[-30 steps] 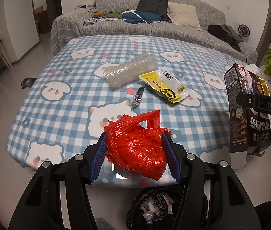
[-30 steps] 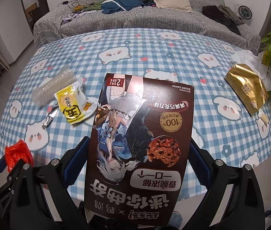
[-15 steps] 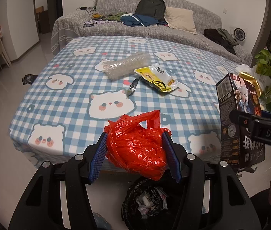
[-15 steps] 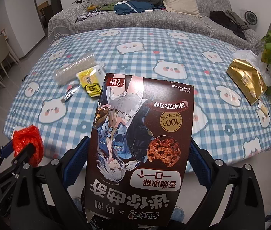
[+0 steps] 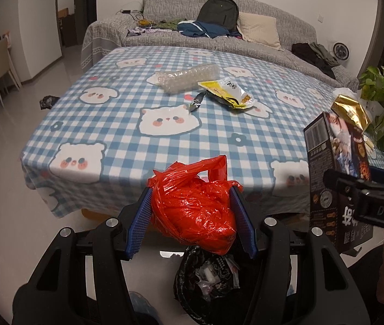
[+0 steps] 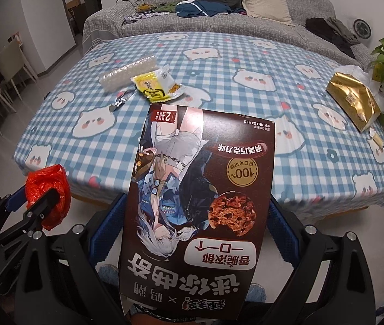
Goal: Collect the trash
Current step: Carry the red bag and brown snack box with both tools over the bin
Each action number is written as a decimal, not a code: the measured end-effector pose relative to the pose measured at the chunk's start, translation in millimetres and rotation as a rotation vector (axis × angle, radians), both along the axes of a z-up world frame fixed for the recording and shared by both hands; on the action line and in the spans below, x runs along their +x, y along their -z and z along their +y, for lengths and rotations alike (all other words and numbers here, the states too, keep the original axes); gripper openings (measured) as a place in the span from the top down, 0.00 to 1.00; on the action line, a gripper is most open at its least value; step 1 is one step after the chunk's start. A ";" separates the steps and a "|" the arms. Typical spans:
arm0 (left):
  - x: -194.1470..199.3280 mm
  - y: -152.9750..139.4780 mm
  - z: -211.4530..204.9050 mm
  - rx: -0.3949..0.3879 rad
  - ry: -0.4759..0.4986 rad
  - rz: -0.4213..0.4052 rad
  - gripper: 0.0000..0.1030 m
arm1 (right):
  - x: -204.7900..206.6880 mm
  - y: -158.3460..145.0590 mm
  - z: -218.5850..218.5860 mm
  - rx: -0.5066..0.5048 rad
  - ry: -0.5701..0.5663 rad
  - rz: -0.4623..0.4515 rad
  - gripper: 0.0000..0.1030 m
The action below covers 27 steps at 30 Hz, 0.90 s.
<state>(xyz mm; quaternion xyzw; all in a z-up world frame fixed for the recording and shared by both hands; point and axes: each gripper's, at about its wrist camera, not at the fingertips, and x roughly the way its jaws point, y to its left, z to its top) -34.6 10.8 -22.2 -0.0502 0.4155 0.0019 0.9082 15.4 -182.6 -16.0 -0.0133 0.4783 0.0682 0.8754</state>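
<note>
Checkered table [image 5: 127,124] farther off than before; left tool [image 5: 190,214] clenching red bag [image 5: 194,208], right tool [image 6: 197,216] clenching cookie box [image 6: 200,203].

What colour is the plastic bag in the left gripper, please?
Bright red plastic bag; clearest in the left wrist view.

Right tongs [image 6: 194,233] clamp cookie box [image 6: 200,211] beyond table edge [image 6: 327,200].

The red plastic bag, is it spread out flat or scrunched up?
Scrunched up. The red plastic bag is a crumpled wad squeezed between the left gripper's blue pads, one handle loop poking up.
</note>
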 end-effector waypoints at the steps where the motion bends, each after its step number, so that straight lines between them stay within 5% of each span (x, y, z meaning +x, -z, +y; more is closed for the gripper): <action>1: -4.4 0.8 -0.2 0.002 -0.002 -0.004 0.46 | -3.7 3.9 1.1 0.000 -0.003 0.005 0.11; 27: -52.5 72.4 -4.2 -0.009 -0.009 0.106 0.46 | -68.3 85.5 -0.4 0.000 -0.020 0.083 0.11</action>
